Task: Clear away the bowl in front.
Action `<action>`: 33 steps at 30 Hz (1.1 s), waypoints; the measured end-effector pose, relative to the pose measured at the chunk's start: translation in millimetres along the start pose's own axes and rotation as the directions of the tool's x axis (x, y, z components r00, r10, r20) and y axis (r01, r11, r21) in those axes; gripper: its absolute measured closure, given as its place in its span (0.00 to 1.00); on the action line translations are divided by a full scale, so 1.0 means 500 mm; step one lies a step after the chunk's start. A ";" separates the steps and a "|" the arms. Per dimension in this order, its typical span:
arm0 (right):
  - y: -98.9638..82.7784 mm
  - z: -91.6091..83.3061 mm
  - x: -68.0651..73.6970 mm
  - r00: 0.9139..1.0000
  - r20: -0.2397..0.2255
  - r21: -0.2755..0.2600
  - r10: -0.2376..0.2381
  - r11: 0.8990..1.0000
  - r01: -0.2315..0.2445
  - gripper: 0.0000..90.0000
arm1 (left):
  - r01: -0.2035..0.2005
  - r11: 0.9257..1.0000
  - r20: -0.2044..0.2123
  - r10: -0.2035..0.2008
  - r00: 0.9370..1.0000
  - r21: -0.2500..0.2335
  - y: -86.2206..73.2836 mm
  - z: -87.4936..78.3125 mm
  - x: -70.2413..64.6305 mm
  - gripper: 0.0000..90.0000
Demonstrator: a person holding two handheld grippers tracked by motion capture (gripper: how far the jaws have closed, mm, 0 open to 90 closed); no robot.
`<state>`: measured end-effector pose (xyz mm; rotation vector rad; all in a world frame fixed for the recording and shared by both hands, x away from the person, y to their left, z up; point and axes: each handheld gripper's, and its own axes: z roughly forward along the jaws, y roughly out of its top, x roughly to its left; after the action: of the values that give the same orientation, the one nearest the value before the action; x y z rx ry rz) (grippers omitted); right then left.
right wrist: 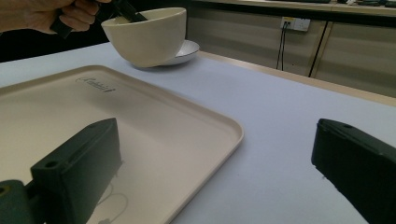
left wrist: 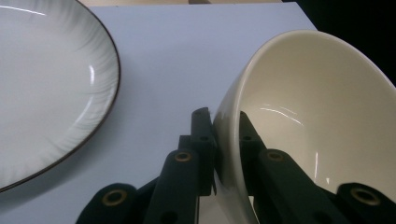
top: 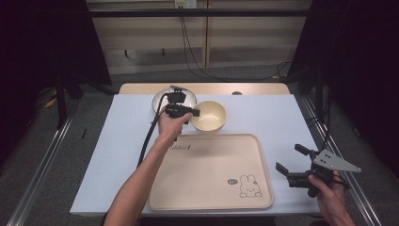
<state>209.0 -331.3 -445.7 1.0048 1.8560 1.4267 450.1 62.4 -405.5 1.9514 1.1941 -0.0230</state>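
The cream bowl (top: 209,116) sits at the far middle of the table, just beyond the far edge of the beige tray (top: 211,188) and right beside the white plate (top: 162,98), which lies to its left and slightly farther. In my left gripper view the bowl tips, its wall (left wrist: 229,140) pinched between the two jaws, one inside the rim and one outside; so my left gripper (top: 188,112) is clamped on the bowl's left rim. From the right gripper view the bowl (right wrist: 147,35) looks raised on one side, with the plate (right wrist: 187,49) showing behind and under it.

What matters, I judge, is that the tray lies straight toward me from the bowl: the open tray floor is just on the near side. My left hand already has the bowl, so it is the one to carry it.

My right gripper (top: 291,165) waits near the right edge, off the tray's near right corner, jaws wide apart and holding nothing, well away from the bowl.
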 end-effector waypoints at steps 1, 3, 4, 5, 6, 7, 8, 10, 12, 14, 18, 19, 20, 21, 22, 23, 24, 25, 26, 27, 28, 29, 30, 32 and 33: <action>0.000 0.000 0.000 1.000 -0.001 -0.001 -0.002 1.000 0.002 0.01 | -0.002 1.000 0.007 0.002 1.000 -0.001 -0.001 0.005 -0.004 0.92; 0.000 0.000 0.000 1.000 -0.001 0.001 0.001 1.000 -0.001 0.01 | -0.009 1.000 0.011 0.009 1.000 -0.001 -0.002 0.012 -0.015 0.92; 0.000 0.000 0.001 1.000 -0.002 0.001 0.002 1.000 -0.002 0.01 | -0.020 1.000 0.021 0.020 1.000 0.012 -0.004 0.018 -0.023 0.92; 0.000 0.000 0.001 1.000 -0.002 0.001 0.002 1.000 -0.002 0.01 | -0.020 1.000 0.021 0.020 1.000 0.012 -0.004 0.018 -0.023 0.92; 0.000 0.000 0.001 1.000 -0.003 0.002 0.004 1.000 -0.004 0.01 | -0.027 1.000 0.025 0.027 0.999 0.013 -0.004 0.021 -0.026 0.92; 0.000 0.000 0.001 1.000 -0.002 0.002 0.005 1.000 -0.005 0.01 | -0.028 1.000 0.028 0.027 0.999 0.014 -0.006 0.025 -0.032 0.92; 0.000 0.000 0.001 1.000 -0.003 0.000 0.003 1.000 -0.003 0.01 | -0.030 0.999 0.036 0.030 0.999 0.018 -0.006 0.029 -0.036 0.92; 0.000 0.001 0.001 1.000 -0.003 0.001 0.004 1.000 -0.004 0.01 | -0.032 0.999 0.044 0.031 0.999 0.017 -0.008 0.036 -0.044 0.92; 0.000 0.000 0.001 1.000 -0.002 0.003 0.004 1.000 -0.004 0.01 | -0.045 0.999 0.049 0.044 0.998 0.029 -0.008 0.044 -0.053 0.92; 0.000 0.001 0.002 1.000 -0.001 0.001 0.007 1.000 -0.007 0.01 | -0.049 0.998 0.054 0.047 0.997 0.032 -0.009 0.052 -0.064 0.92; 0.000 0.001 0.002 1.000 -0.003 -0.002 0.007 1.000 -0.007 0.01 | -0.057 0.998 0.067 0.055 0.996 0.038 -0.011 0.069 -0.082 0.92; 0.000 0.001 0.002 1.000 -0.003 -0.002 0.005 1.000 -0.005 0.01 | -0.067 0.997 0.070 0.063 0.996 0.046 -0.011 0.073 -0.087 0.92; 0.000 0.001 0.002 1.000 -0.003 -0.002 0.005 1.000 -0.005 0.01 | -0.069 0.997 0.067 0.066 0.996 0.043 -0.012 0.077 -0.092 0.92; 0.000 0.000 0.002 1.000 -0.004 -0.003 0.004 1.000 -0.004 0.01 | -0.075 0.996 0.069 0.071 0.995 0.049 -0.012 0.082 -0.097 0.92; 0.000 0.000 0.001 1.000 -0.003 -0.003 0.001 1.000 -0.001 0.01 | -0.071 0.996 0.076 0.067 0.995 0.050 -0.012 0.084 -0.100 0.92; 0.000 0.000 0.000 1.000 -0.002 -0.003 -0.002 1.000 0.002 0.01 | -0.070 0.996 0.079 0.066 0.995 0.048 -0.013 0.088 -0.104 0.92; 0.000 0.000 0.000 1.000 -0.001 -0.004 -0.001 1.000 0.001 0.01 | -0.075 0.996 0.080 0.070 0.994 0.054 -0.013 0.090 -0.107 0.92; 0.000 0.001 0.002 1.000 -0.004 -0.003 0.007 1.000 -0.007 0.01 | -0.077 0.995 0.083 0.072 0.994 0.057 -0.014 0.094 -0.112 0.92; 0.000 0.001 0.003 1.000 -0.003 -0.001 0.007 1.000 -0.007 0.01 | -0.086 0.994 0.084 0.081 0.993 0.065 -0.014 0.097 -0.116 0.92; -0.001 0.001 0.002 1.000 0.001 0.000 0.002 1.000 -0.002 0.01 | -0.087 0.994 0.080 0.082 0.993 0.059 -0.016 0.101 -0.121 0.92; -0.001 0.001 0.002 1.000 -0.005 0.001 0.002 1.000 -0.002 0.01 | -0.103 0.992 0.088 0.096 0.991 0.073 -0.015 0.105 -0.123 0.92; -0.001 0.001 0.002 1.000 0.002 0.000 0.002 1.000 -0.002 0.01 | -0.099 0.992 0.090 0.092 0.992 0.074 -0.015 0.110 -0.127 0.92; 0.000 0.000 0.002 1.000 -0.003 0.000 0.007 1.000 -0.007 0.01 | -0.095 0.993 0.088 0.089 0.992 0.071 -0.016 0.114 -0.131 0.92; 0.000 0.001 0.002 1.000 -0.004 -0.003 0.003 1.000 -0.003 0.01 | -0.109 0.991 0.094 0.101 0.990 0.084 -0.016 0.122 -0.135 0.92; 0.000 0.001 0.002 1.000 -0.001 0.000 0.003 1.000 -0.003 0.01 | -0.099 0.992 0.097 0.091 0.991 0.078 -0.017 0.128 -0.139 0.92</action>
<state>208.7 -330.4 -446.0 1.0076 1.8560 1.4296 429.8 -27.9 -424.6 2.0540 1.0534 -0.1146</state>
